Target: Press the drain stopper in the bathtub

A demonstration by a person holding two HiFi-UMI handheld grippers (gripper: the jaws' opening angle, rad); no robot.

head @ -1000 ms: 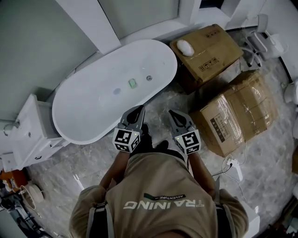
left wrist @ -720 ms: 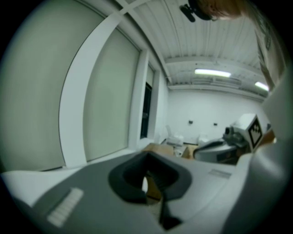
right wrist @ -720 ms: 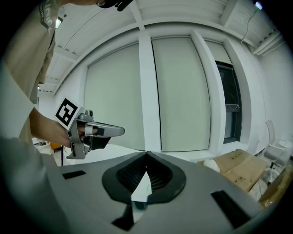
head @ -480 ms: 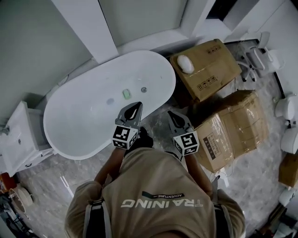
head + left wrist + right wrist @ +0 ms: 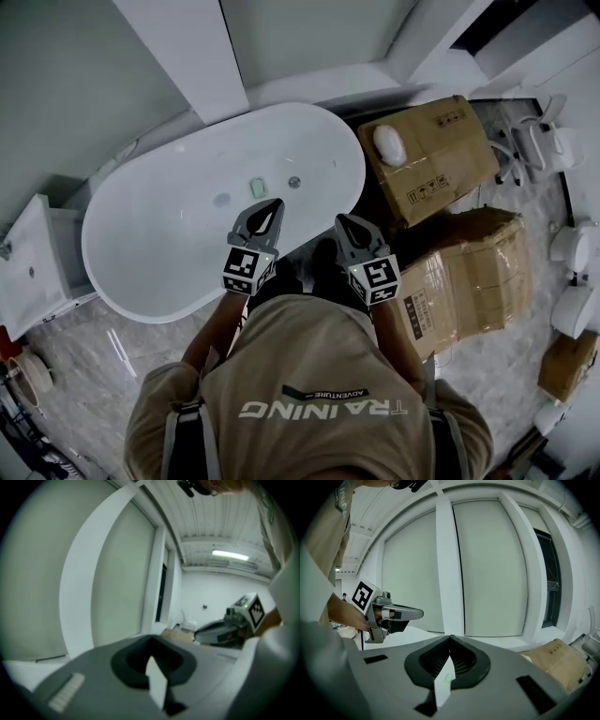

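Ahead of and below both jaw tips: bathtub [image 5: 169,244], white, oval, freestanding.

- Drain stopper [image 5: 294,182]: small round metal disc on the tub floor, beyond the tip of the left gripper [image 5: 271,208] and apart from it. A green pad [image 5: 257,187] lies beside it.
- Left gripper: jaws clenched together, nothing between them. It is held above the tub's near side, probably so the closed tip can serve as a pressing point.
- Right gripper [image 5: 346,225]: jaws likewise closed and empty. It is carried outside the rim and looks idle.
- Surface: marbled grey floor [image 5: 103,347].
- Room: tall pale window panels [image 5: 487,569] beyond the jaws; cardboard boxes [image 5: 431,169] right of the right jaws; white cabinet [image 5: 33,272] far left.
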